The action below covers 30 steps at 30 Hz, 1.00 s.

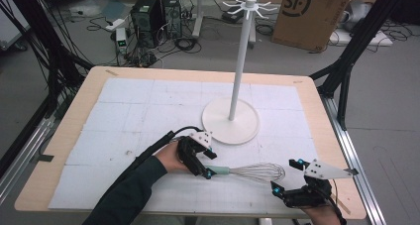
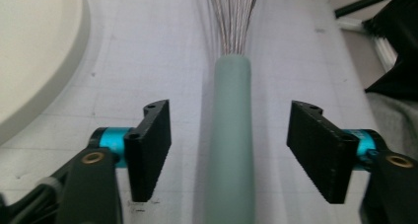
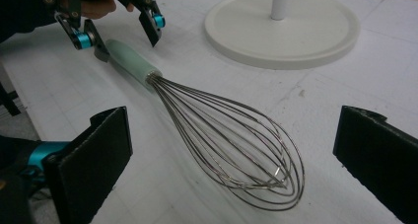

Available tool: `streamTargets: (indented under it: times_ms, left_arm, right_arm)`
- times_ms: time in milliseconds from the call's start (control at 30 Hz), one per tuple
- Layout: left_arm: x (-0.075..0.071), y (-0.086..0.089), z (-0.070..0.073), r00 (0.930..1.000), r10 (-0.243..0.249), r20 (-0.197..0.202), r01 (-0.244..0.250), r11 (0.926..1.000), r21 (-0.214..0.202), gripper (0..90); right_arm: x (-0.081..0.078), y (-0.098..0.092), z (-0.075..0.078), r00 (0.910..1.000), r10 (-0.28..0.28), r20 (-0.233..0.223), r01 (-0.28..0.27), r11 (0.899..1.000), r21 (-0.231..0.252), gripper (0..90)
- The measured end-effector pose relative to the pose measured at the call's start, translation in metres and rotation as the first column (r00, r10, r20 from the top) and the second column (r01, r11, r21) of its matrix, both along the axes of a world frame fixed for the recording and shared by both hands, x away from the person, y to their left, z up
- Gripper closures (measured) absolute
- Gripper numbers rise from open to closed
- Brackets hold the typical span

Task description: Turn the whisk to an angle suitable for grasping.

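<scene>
A wire whisk (image 1: pixel 257 172) with a pale green handle (image 2: pixel 231 135) lies flat on the white mat near the front edge, its wire head pointing right. My left gripper (image 1: pixel 207 165) straddles the handle end with its jaws open; in the left gripper view (image 2: pixel 231 150) there is a clear gap between each pad and the handle. My right gripper (image 1: pixel 287 175) rests near the front right of the mat, jaws wide open, close to the wire head (image 3: pixel 231 135) and touching nothing. The right gripper view also catches the left gripper (image 3: pixel 123 29) over the handle.
A white stand with a round base (image 1: pixel 230 123) and a tall pole topped by hooks rises just behind the whisk. The base edge (image 2: pixel 34 51) is close to my left gripper. The table's front edge runs right below both hands.
</scene>
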State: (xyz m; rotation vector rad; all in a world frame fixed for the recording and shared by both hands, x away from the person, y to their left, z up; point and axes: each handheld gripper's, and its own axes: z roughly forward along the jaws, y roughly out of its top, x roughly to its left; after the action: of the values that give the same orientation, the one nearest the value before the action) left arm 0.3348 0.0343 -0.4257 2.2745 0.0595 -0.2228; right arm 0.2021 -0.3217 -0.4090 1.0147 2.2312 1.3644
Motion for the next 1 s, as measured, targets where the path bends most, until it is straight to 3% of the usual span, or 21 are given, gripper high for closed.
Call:
streamTargets:
  times_ms: [67, 233, 333, 433, 633, 667, 733, 967, 1000]
  left_arm:
    - [-0.001, 0.004, 0.001, 0.9999, 0.013, 0.003, -0.013, 0.9998, -0.013, 26.4]
    - [-0.009, 0.037, 0.011, 0.9965, 0.083, 0.009, -0.081, 0.9899, -0.116, 17.6]
    - [-0.015, 0.055, 0.015, 0.9919, 0.126, 0.02, -0.121, 0.98, -0.158, 12.3]
    - [-0.02, 0.073, 0.017, 0.9857, 0.168, 0.001, -0.165, 0.9694, -0.181, 4.5]
    - [-0.033, 0.109, 0.017, 0.9747, 0.224, 0.003, -0.217, 0.9475, -0.235, 1.7]
    - [-0.033, 0.109, 0.017, 0.9747, 0.224, 0.003, -0.217, 0.9475, -0.235, 1.7]
    - [-0.04, 0.126, 0.017, 0.967, 0.255, -0.004, -0.246, 0.9311, -0.269, 1.7]
    - [-0.057, 0.165, 0.015, 0.9469, 0.321, 0.008, -0.303, 0.8992, -0.316, 1.7]
    - [-0.057, 0.165, 0.015, 0.9469, 0.321, 0.008, -0.303, 0.8992, -0.316, 1.7]
  right_arm:
    - [0.001, 0.001, 0.0, 0.9999, 0.009, 0.005, -0.01, 1.0, 0.002, 0.0]
    - [0.005, 0.003, 0.003, 0.9955, 0.089, 0.031, -0.09, 0.996, 0.018, 0.0]
    - [0.008, 0.006, 0.005, 0.9898, 0.134, 0.048, -0.135, 0.991, 0.024, 0.0]
    - [0.01, 0.009, 0.006, 0.9826, 0.177, 0.056, -0.179, 0.984, 0.019, 0.0]
    - [0.014, 0.018, 0.011, 0.9659, 0.248, 0.074, -0.25, 0.968, 0.02, 0.0]
    - [0.015, 0.019, 0.012, 0.9623, 0.26, 0.082, -0.262, 0.965, 0.02, 0.0]
    - [0.016, 0.022, 0.014, 0.955, 0.285, 0.082, -0.288, 0.957, 0.03, 0.0]
    - [0.025, 0.034, 0.016, 0.9384, 0.335, 0.084, -0.339, 0.94, 0.031, 0.0]
    - [0.025, 0.034, 0.016, 0.9384, 0.335, 0.084, -0.339, 0.94, 0.031, 0.0]
